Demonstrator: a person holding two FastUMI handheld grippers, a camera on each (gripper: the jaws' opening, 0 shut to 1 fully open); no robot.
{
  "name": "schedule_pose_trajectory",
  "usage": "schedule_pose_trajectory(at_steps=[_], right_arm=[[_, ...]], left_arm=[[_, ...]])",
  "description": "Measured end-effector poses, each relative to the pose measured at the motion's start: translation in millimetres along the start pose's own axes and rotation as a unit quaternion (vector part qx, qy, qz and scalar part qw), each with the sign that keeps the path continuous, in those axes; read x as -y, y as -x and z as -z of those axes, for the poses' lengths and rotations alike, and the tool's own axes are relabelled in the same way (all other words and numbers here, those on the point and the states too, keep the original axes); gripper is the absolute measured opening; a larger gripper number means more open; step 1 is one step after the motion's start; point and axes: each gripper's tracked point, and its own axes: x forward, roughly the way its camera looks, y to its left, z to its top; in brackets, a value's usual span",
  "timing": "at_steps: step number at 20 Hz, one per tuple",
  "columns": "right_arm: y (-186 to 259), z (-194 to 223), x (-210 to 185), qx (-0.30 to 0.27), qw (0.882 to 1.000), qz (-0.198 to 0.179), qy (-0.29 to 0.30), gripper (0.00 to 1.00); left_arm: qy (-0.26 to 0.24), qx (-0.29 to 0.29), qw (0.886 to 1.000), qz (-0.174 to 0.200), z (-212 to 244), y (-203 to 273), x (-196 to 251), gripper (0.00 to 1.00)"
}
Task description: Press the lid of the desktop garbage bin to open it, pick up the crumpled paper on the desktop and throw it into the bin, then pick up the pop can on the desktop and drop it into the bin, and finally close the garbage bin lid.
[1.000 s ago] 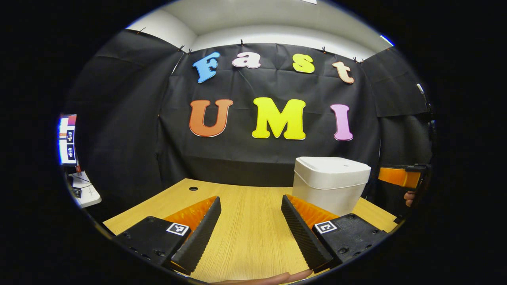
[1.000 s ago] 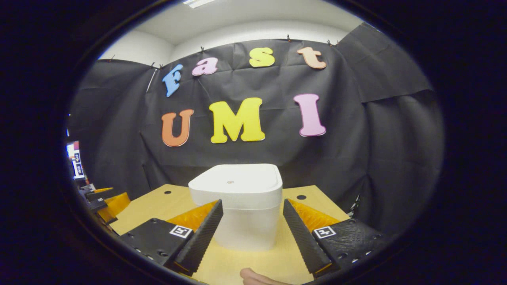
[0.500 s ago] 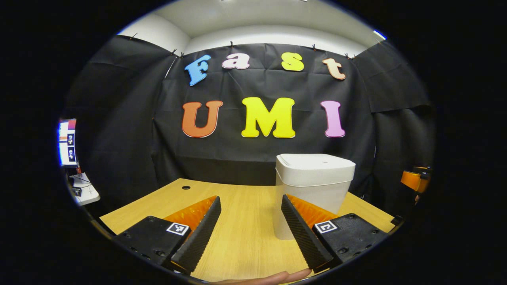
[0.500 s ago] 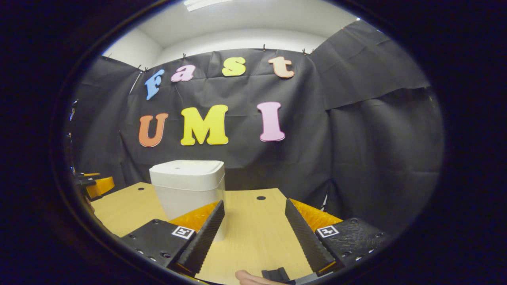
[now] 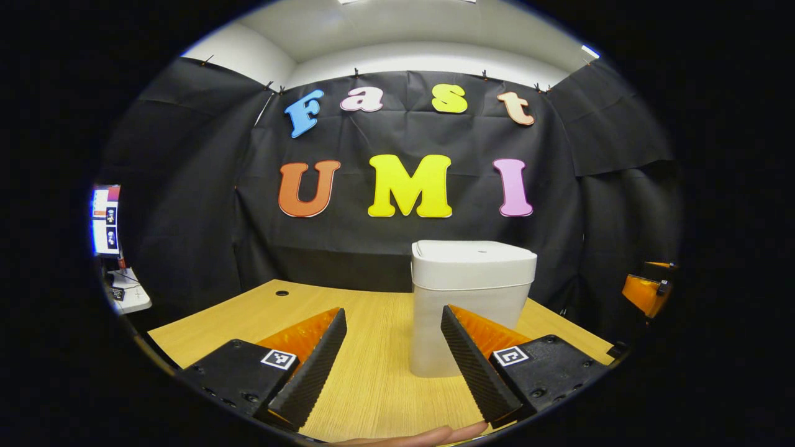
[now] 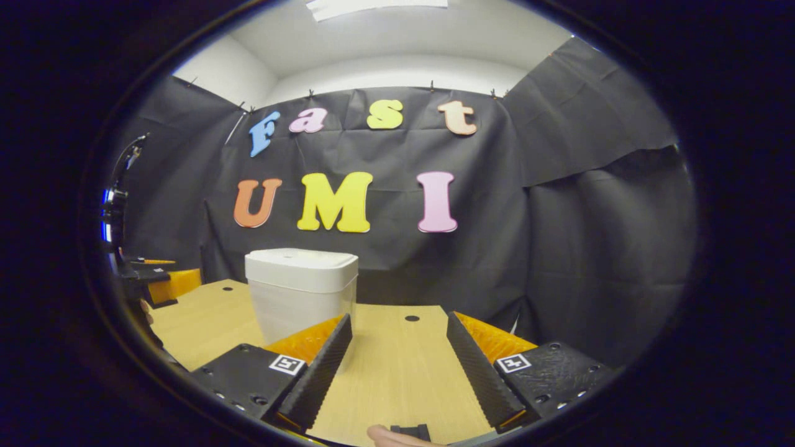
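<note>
A white desktop garbage bin [image 5: 471,301] with its lid [image 5: 474,262] down stands on the wooden table [image 5: 372,379], right of centre in the left gripper view. My left gripper [image 5: 394,363] is open, low over the table, its right finger in front of the bin's lower part. In the right gripper view the bin [image 6: 300,290] stands ahead on the left, lid [image 6: 302,268] down. My right gripper [image 6: 397,369] is open over bare table, with the bin behind its left finger. The right gripper [image 5: 646,290] shows at the far right of the left gripper view, the left gripper [image 6: 163,284] at the far left of the right gripper view.
Cable holes [image 5: 282,292] [image 6: 412,318] mark the table's far part. A lit screen [image 5: 104,218] and a small white stand [image 5: 130,295] sit beyond the table's left edge. Black cloth walls close the back and sides. A fingertip [image 6: 388,434] shows at the bottom.
Both views have swung: the bin slid left in the left gripper view. In the right gripper view it went from centre, between the fingers, to the left. The lid stays down.
</note>
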Motion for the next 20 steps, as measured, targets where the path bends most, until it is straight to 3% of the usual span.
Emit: schedule_pose_trajectory(at_steps=[10,20], right_arm=[[-18,31,-45,-0.035,0.998,-0.027,0.032,0.95],[-28,49,-30,-0.052,0.998,-0.013,0.013,0.95]], left_arm=[[-0.009,-0.015,1.000,-0.003,9,-6,-5,0.99],[-0.023,-0.020,0.999,-0.008,17,-13,-1,0.99]])
